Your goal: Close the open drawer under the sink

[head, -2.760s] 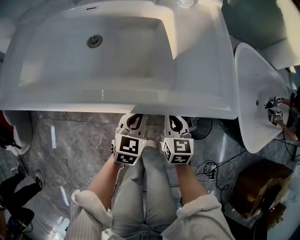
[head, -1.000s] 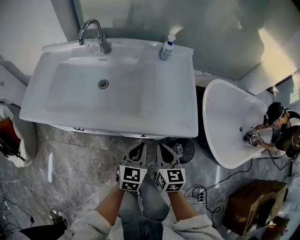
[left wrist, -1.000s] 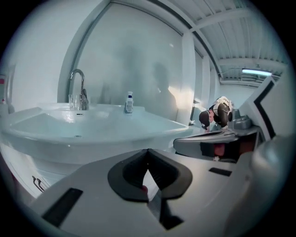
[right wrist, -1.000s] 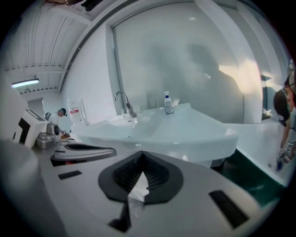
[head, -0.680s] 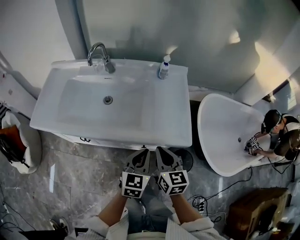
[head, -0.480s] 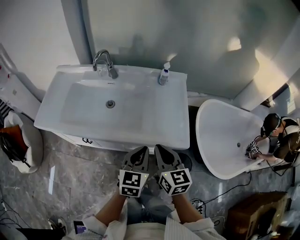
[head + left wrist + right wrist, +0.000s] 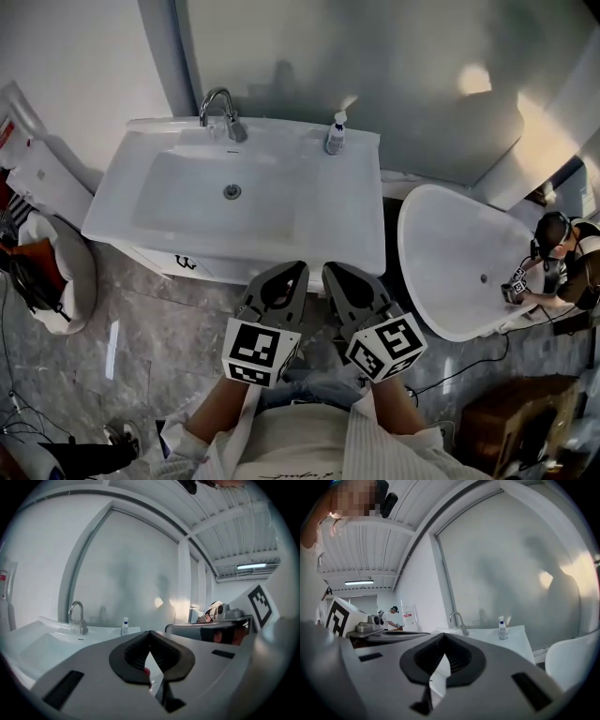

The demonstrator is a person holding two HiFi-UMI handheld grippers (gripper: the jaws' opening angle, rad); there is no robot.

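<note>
The white sink (image 7: 141, 214) sits on a white cabinet. Its drawer front (image 7: 214, 270) shows only as a narrow strip with a dark handle (image 7: 186, 263) below the sink's front edge; how far out it stands I cannot tell. My left gripper (image 7: 295, 268) and right gripper (image 7: 330, 270) hang side by side just in front of that edge, touching nothing. Both are shut and empty: the jaws meet tip to tip in the left gripper view (image 7: 150, 633) and the right gripper view (image 7: 443, 636). Both views face the sink top.
A chrome tap (image 7: 220, 101) and a soap bottle (image 7: 335, 134) stand at the back of the sink. A white bathtub (image 7: 450, 262) lies to the right, with a person (image 7: 562, 248) at its far side. There is a white fixture (image 7: 61, 272) at left and a brown box (image 7: 497, 412) at lower right.
The view has pulled back and up from the sink, so the whole basin, tap and wall now show. Both grippers stay shut side by side and look larger, nearer the camera.
</note>
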